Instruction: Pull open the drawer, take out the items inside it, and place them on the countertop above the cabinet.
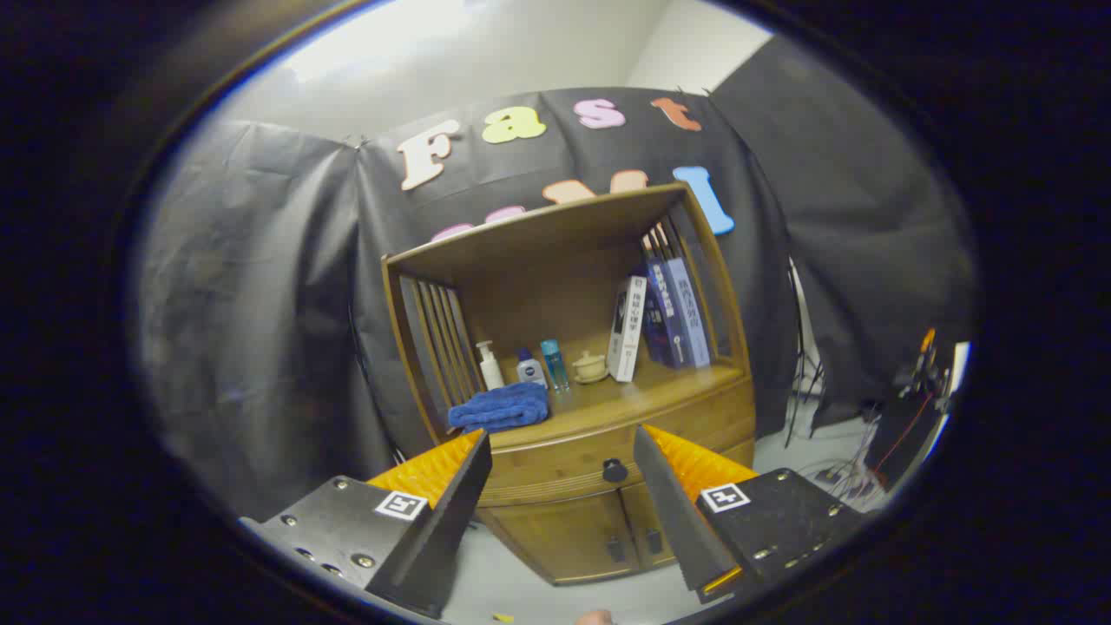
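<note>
Straight ahead of the gripper (562, 451) stands a wooden cabinet (599, 529), seen tilted so that its top leans to the right. Its drawer (555, 469) sits shut just under the countertop (625, 395), a wide band whose long axis runs along the cabinet's front edge, face turned toward the camera; the dark round knob (614, 470) lies in the gap between the two fingers, nearer the right one and beyond their tips. The fingers are spread wide apart and pinch nothing, well short of the cabinet. Whatever lies in the drawer is hidden behind its closed front. Below it are two doors with small dark handles (632, 545), the left door partly covered by the left finger. On the countertop, a folded blue towel (502, 408) rests at the front left corner; behind it along the back stand a white pump bottle (489, 366), a small white bottle with a blue cap (530, 368), a clear blue bottle (555, 365) and a small cream lidded pot (590, 367). Books (660, 317) lean at the right end under the hutch's roof. Cables (833, 473) lie on the floor to the cabinet's right, too tangled to make out.
</note>
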### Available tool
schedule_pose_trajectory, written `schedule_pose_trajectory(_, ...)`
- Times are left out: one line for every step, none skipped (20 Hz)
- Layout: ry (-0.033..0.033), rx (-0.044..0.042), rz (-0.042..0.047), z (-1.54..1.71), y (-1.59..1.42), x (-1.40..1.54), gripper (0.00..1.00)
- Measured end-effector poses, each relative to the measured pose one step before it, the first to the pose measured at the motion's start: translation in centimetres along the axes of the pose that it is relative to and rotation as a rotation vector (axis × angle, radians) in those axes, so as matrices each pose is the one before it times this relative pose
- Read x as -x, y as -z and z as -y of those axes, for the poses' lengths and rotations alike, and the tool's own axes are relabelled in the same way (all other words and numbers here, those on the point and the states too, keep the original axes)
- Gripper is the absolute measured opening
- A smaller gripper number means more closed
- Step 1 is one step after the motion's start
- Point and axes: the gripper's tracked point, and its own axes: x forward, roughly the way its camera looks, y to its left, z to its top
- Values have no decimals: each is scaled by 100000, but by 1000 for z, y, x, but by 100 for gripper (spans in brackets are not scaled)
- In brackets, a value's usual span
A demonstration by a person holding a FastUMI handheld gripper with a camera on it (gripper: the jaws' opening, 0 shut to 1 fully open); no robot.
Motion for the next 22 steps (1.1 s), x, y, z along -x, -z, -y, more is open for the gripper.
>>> schedule_pose_trajectory(154, 4173, 1831, -326, -485, 100, 98)
schedule_pose_trajectory(562, 4139, 2403, -163, -729, 196, 98)
schedule_pose_trajectory(1468, 4448, 2828, 246, -679, 190, 98)
schedule_pose_trajectory(1479, 3294, 1818, 161, -655, 203, 98)
schedule_pose_trajectory(957, 2766, 1798, -74, -372, 319, 98)
schedule_pose_trajectory(-187, 1769, 879, -316, -205, 176, 98)
schedule_pose_trajectory(-772, 1564, 182, -453, 125, 175, 98)
schedule_pose_trajectory(-665, 669, -6, -350, 36, 46, 98)
schedule_pose_trajectory(-725, 580, 213, -291, -19, 88, 98)
schedule_pose_trajectory(-601, 219, 524, -143, -119, -6, 98)
schedule_pose_trajectory(129, -337, -103, 3, 76, -12, 98)
schedule_pose_trajectory(-94, -494, -372, -18, 87, -60, 98)
schedule_pose_trajectory(-9, -301, -168, -33, 127, -12, 98)
schedule_pose_trajectory(-120, 76, 239, 1, -78, 32, 98)
schedule_pose_trajectory(295, 264, 90, 167, 15, -30, 99)
schedule_pose_trajectory(615, 533, 353, 310, 33, -48, 98)
schedule_pose_trajectory(659, 173, -39, 227, 180, -74, 99)
schedule_pose_trajectory(493, -159, -228, 264, 243, -161, 99)
schedule_pose_trajectory(298, -345, -766, 82, 434, -199, 98)
schedule_pose_trajectory(280, -307, -880, 138, 502, -231, 98)
schedule_pose_trajectory(333, -59, -1082, 222, 661, -399, 98)
schedule_pose_trajectory(306, 22, -1332, 162, 655, -339, 98)
